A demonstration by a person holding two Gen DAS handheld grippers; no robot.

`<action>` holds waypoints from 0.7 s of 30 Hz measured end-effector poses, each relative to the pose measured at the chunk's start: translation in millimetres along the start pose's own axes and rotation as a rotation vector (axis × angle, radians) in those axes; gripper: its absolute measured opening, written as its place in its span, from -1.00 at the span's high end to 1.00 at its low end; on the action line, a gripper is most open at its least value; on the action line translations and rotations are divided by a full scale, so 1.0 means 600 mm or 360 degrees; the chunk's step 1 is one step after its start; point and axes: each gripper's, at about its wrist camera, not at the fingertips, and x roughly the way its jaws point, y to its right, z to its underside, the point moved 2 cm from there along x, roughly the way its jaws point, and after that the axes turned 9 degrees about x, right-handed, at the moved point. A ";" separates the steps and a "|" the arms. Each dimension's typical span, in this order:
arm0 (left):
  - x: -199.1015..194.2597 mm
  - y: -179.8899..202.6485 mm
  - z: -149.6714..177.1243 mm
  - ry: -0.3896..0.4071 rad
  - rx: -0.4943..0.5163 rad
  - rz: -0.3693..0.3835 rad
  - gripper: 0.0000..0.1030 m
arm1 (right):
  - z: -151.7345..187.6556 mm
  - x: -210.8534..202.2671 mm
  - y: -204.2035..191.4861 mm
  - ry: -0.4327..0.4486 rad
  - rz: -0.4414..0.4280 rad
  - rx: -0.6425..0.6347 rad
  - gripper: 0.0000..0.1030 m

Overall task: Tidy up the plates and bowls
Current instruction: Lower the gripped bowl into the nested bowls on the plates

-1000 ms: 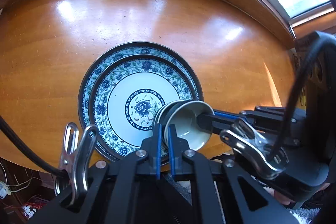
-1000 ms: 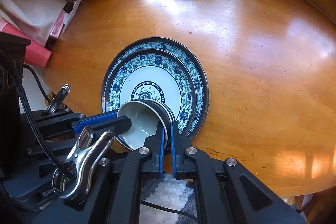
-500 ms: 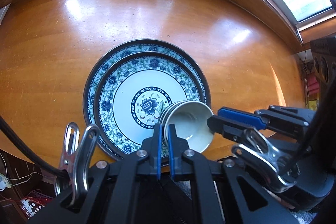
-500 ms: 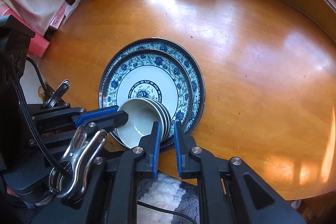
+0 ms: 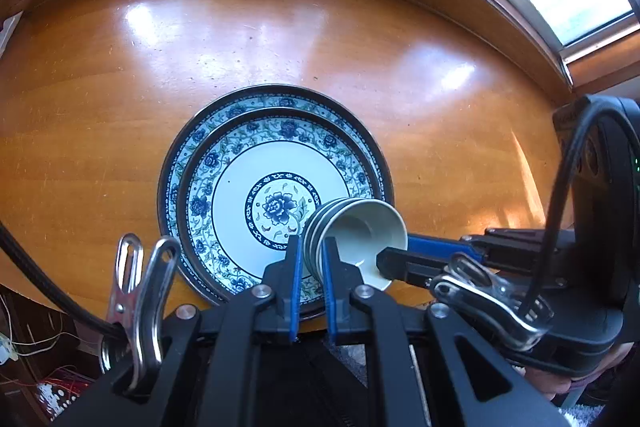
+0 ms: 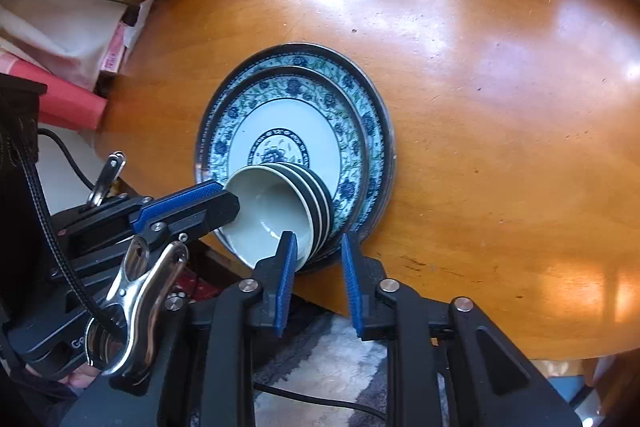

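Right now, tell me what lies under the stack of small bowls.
The tilted stack of small pale-green bowls leans over a smaller blue-and-white floral plate, which sits on a larger matching plate on the glossy wooden table. The bowls hide where their lower edge rests.

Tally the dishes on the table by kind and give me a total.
Plates: 2, the smaller plate stacked on the larger plate.
Bowls: 3 by the rims that show, nested and tipped on their side; more may be hidden inside the stack.
Total: 5.
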 end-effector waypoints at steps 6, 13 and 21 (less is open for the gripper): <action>0.004 -0.008 0.009 -0.0017 -0.0024 0.0000 0.84 | -0.001 0.001 -0.011 0.0024 -0.0020 -0.0038 0.77; 0.002 -0.020 0.016 0.0006 -0.0048 0.0014 0.85 | -0.006 0.010 -0.005 0.0016 -0.0042 -0.0004 0.78; 0.005 -0.025 0.019 0.0001 -0.0088 0.0001 0.85 | -0.017 0.019 -0.013 0.0036 -0.0034 -0.0012 0.78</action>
